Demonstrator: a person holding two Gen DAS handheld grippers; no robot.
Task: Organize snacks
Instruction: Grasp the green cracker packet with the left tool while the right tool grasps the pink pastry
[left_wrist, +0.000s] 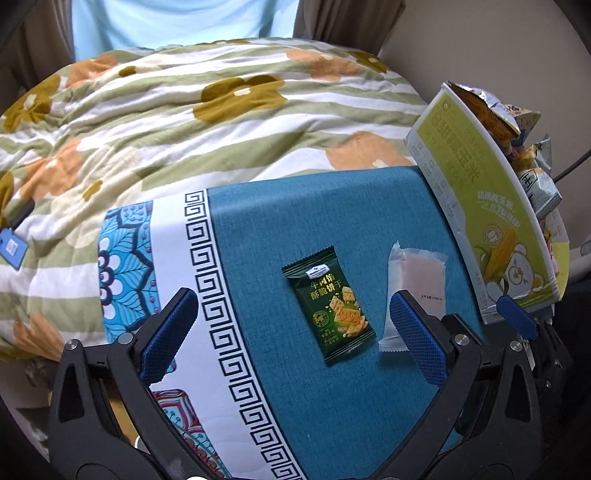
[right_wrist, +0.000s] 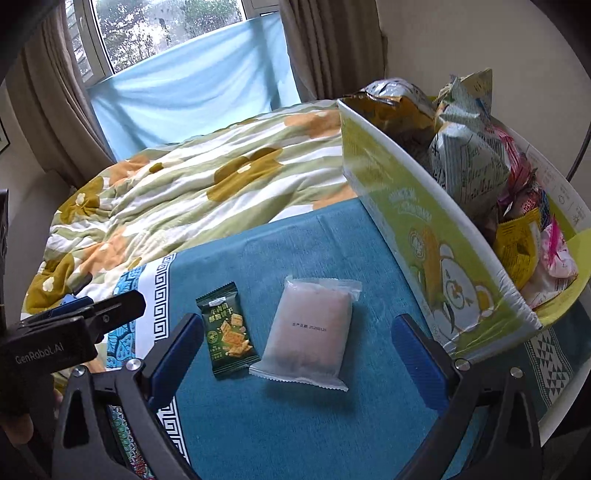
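Left gripper (left_wrist: 291, 334) spread wide, empty, above the blue cloth (right_wrist: 295, 424). Dark green cracker packet (right_wrist: 226, 330) lies flat, just beside the frosted pink-filled packet (right_wrist: 312, 328). Right gripper (right_wrist: 295, 350) equally wide. Rightmost, the green corn-print box (right_wrist: 424, 236) holds crumpled bags, apparently chips.

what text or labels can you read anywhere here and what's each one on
"GenRobot.AI": on the left gripper body, right wrist view.
"牛肉馅 酥脆饼干": on the dark green cracker packet; its white brand logo and small print are too small to read.
"甜糯玉米": on the green corn box; the smaller lines are blurred.
Printed date line on the frosted pink packet: too small to read.
Bags in the box: print unreadable.
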